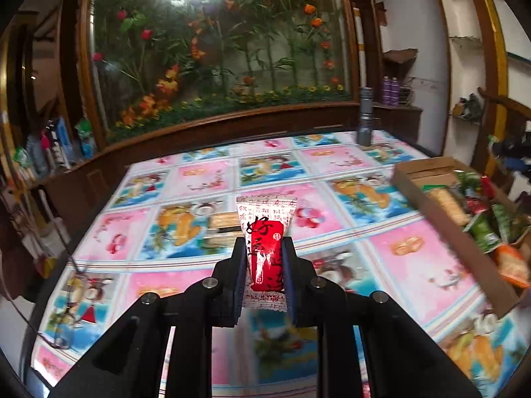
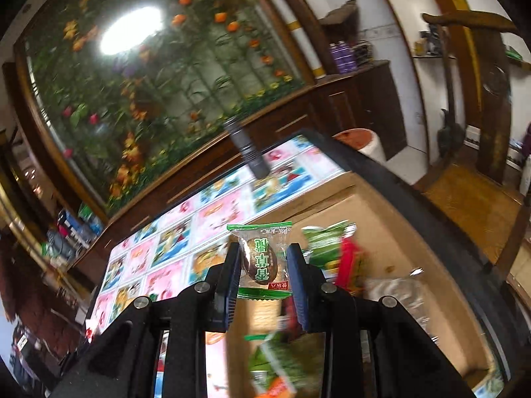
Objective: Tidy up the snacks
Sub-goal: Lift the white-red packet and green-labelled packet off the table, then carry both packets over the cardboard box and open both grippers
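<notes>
Red-and-white snack packet (image 1: 264, 252) sits upright between the pads of the left gripper (image 1: 264, 258), clenched on its lower half, top flap sticking up free, held above the patterned tablecloth (image 1: 415, 265). Green-edged clear packet with a brown egg-shaped snack (image 2: 260, 260) is pinched in the right gripper (image 2: 264, 265), pads pressing both side edges, print reads upside down. It hangs over the near edge of the cardboard box (image 2: 381, 232), which already holds a jumble of green, red and orange packets (image 1: 481, 219). Box sits at the table's right side, well apart from the red packet. A couple of biscuit packs (image 1: 222, 229) lie on the cloth behind the red packet, not yet boxed. Grey flashlight (image 1: 365, 116) stands upright at the far edge, clear of everything. Likely step: carry both packets to their spots; the right one looks ready to drop or sort. To do it well: keep both grips firm until over the target, foil is slick and the red one is held low so it may tip. Lower close to the pile before letting go. Right view is blurred, so exact landing spot is unclear.
</notes>
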A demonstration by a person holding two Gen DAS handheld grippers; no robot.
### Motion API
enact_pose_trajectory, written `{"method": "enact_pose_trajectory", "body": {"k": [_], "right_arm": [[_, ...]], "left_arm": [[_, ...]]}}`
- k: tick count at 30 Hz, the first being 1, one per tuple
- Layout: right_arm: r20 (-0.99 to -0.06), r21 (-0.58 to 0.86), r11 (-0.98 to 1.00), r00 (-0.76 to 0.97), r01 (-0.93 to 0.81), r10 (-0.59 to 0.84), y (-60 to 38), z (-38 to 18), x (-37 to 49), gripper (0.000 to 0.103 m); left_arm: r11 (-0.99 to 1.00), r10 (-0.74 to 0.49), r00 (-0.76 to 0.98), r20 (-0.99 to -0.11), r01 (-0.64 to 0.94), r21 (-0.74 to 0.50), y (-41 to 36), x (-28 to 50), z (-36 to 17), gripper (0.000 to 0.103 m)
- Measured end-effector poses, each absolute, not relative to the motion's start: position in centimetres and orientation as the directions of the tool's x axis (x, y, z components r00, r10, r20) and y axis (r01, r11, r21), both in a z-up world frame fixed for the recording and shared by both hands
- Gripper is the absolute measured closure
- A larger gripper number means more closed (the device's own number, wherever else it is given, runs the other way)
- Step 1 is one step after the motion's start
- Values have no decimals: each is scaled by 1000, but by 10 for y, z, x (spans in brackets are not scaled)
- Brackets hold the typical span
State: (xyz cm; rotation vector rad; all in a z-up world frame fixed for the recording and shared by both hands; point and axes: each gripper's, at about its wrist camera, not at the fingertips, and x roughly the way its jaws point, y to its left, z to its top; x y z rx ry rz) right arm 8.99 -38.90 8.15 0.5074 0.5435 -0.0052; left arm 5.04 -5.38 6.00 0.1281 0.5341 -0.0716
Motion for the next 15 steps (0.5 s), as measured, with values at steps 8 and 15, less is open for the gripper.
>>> {"method": "enact_pose_trajectory", "body": {"k": [8, 15], "right_arm": [[-522, 522, 837, 838, 165, 160, -417, 73, 93, 73], [-513, 575, 798, 839, 181, 179, -438, 69, 92, 73]], "left_arm": [[957, -181, 837, -516, 272, 105, -127, 32, 73, 84], [895, -365, 751, -550, 446, 15, -207, 25, 82, 84]]}}
